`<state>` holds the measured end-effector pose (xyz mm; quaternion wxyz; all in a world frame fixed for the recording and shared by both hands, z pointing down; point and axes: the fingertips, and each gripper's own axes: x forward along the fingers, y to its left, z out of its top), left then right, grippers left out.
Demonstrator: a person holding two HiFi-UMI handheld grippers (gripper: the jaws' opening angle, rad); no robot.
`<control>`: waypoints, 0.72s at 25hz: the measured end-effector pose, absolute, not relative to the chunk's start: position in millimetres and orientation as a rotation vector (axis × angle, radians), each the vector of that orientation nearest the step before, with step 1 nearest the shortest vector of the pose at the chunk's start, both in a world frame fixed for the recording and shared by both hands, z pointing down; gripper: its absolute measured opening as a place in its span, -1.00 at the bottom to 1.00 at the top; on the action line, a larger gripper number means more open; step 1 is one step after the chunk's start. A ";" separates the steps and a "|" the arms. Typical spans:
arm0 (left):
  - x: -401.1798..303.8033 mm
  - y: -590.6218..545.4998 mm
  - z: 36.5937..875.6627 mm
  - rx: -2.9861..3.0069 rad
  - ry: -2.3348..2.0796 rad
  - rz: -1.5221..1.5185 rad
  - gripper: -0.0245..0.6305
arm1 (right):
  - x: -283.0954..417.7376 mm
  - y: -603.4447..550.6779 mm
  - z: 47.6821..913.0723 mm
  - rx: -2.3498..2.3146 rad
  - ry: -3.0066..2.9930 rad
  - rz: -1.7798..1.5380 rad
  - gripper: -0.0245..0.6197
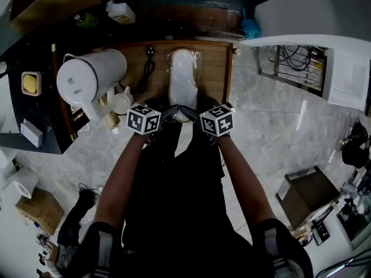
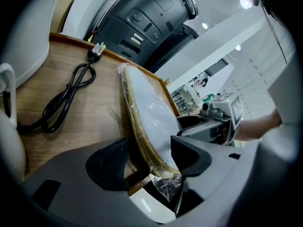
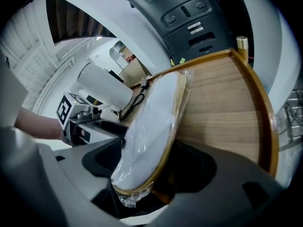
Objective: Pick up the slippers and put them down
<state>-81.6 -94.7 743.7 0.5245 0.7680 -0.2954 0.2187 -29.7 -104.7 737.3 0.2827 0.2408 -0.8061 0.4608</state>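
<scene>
A pair of white slippers (image 1: 182,77) wrapped in clear plastic lies lengthwise on the small wooden table (image 1: 214,68), heel end at the near edge. Both grippers meet at that heel. In the left gripper view the heel of the slippers (image 2: 147,112) sits between the jaws of my left gripper (image 2: 151,162), with a dark gap beside one pad. My right gripper (image 3: 142,164) likewise straddles the slippers (image 3: 151,122) with its jaws wide. In the head view the left gripper (image 1: 173,116) and right gripper (image 1: 194,117) nearly touch. Neither pair of pads visibly presses on the pack.
A big white jug (image 1: 90,77) and a cup (image 1: 120,103) stand at the table's left. A coiled black cable (image 1: 146,68) lies beside the slippers. The table has a raised rim (image 3: 265,122). A dark machine (image 2: 151,18) stands behind it. Marble floor surrounds the table.
</scene>
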 end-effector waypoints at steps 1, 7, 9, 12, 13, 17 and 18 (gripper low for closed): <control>-81.6 -94.4 743.9 1.837 -0.700 0.529 -0.08 | -30.8 -104.5 736.7 0.631 -2.162 1.228 0.14; -78.2 -93.4 745.5 1.840 -0.642 0.572 -0.15 | -33.2 -104.7 736.4 0.591 -2.168 1.184 -0.02; -77.5 -93.4 746.2 1.839 -0.633 0.583 -0.15 | -32.1 -105.0 737.5 0.597 -2.164 1.165 -0.06; -77.4 -93.7 745.5 1.844 -0.631 0.586 -0.15 | -31.3 -105.0 738.3 0.601 -2.159 1.155 -0.10; -77.4 -93.7 745.2 1.847 -0.633 0.585 -0.15 | -31.1 -105.0 738.3 0.603 -2.157 1.154 -0.11; -78.5 -93.2 745.1 1.851 -0.640 0.581 -0.16 | -31.9 -104.7 736.9 0.611 -2.157 1.150 -0.14; -78.9 -92.9 745.1 1.849 -0.639 0.580 -0.16 | -32.3 -104.7 736.4 0.611 -2.158 1.149 -0.14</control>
